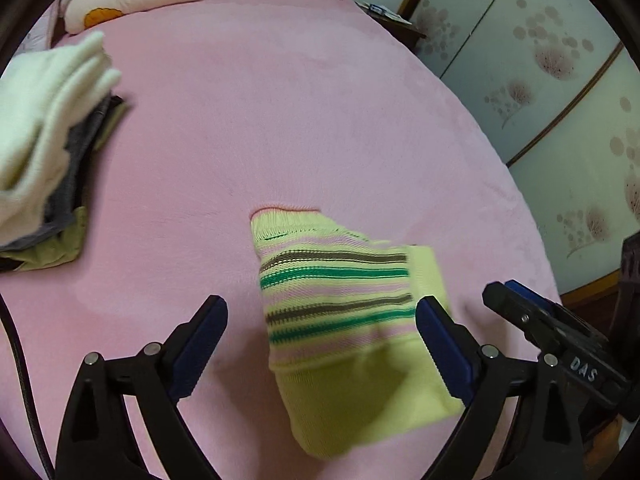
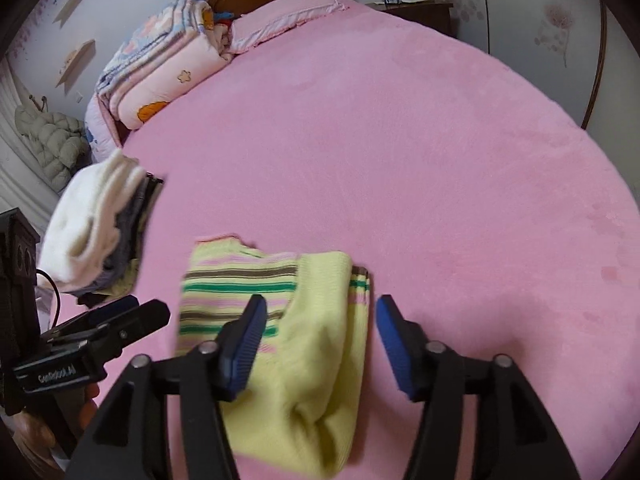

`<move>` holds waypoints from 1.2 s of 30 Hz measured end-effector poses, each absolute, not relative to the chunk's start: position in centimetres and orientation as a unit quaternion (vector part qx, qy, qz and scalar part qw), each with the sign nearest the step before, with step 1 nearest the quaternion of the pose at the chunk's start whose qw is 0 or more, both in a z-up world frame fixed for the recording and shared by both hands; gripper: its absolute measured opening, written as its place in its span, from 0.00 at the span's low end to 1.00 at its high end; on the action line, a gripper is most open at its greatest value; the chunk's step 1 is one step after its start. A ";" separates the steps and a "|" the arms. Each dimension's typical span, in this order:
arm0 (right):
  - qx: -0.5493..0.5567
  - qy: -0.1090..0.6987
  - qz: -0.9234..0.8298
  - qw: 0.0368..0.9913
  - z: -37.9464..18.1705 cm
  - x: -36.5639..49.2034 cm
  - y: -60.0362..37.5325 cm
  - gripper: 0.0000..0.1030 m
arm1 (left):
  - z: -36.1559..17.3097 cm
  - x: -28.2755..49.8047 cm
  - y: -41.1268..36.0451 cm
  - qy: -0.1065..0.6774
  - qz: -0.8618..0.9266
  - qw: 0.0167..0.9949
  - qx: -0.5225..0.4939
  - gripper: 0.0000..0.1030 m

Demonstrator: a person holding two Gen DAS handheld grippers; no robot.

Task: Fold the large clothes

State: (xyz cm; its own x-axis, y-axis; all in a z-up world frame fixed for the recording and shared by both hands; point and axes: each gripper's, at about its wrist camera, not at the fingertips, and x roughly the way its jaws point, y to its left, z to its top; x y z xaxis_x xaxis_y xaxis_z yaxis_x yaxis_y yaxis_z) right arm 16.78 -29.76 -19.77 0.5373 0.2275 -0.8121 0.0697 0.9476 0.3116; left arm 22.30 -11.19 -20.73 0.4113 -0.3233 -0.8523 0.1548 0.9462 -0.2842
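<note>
A folded yellow sweater with green, brown and pink stripes (image 1: 352, 320) lies on the pink bed (image 1: 280, 120). It also shows in the right wrist view (image 2: 288, 340). My left gripper (image 1: 322, 316) is open and hovers over the sweater, its jaws apart on either side. My right gripper (image 2: 320, 320) is open above the sweater's plain yellow part. Neither gripper holds anything. The right gripper's tip shows at the right edge of the left wrist view (image 1: 520, 304). The left gripper's tip shows at the left of the right wrist view (image 2: 120, 320).
A stack of folded clothes with a white garment on top (image 1: 44, 132) sits to the left, also seen in the right wrist view (image 2: 96, 224). A folded quilt (image 2: 168, 68) and pillow (image 2: 288, 16) lie by the headboard. A nightstand (image 2: 412, 8) and wardrobe doors (image 1: 540, 80) stand to the right.
</note>
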 end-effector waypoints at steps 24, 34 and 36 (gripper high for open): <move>0.120 0.463 0.101 0.872 -12.6 13.9 -28.9 0.69 | -17.0 19.6 -10.7 0.556 -0.117 0.811 -0.136 0.92; 0.086 0.509 0.105 0.850 -17.1 15.0 -28.7 0.69 | -22.0 20.6 -10.6 0.588 -0.105 0.786 -0.160 0.92; 0.091 0.516 0.112 0.844 -18.3 15.2 -28.8 0.69 | -22.9 20.7 -10.9 0.590 -0.106 0.786 -0.152 0.92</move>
State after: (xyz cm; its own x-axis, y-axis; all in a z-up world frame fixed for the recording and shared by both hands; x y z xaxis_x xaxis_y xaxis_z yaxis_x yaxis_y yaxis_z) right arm 15.20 -28.77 -18.33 0.4415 0.2833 -0.8513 -0.0963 0.9583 0.2690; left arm 20.74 -10.90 -22.91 0.2819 -0.3460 -0.8949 -0.0124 0.9313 -0.3640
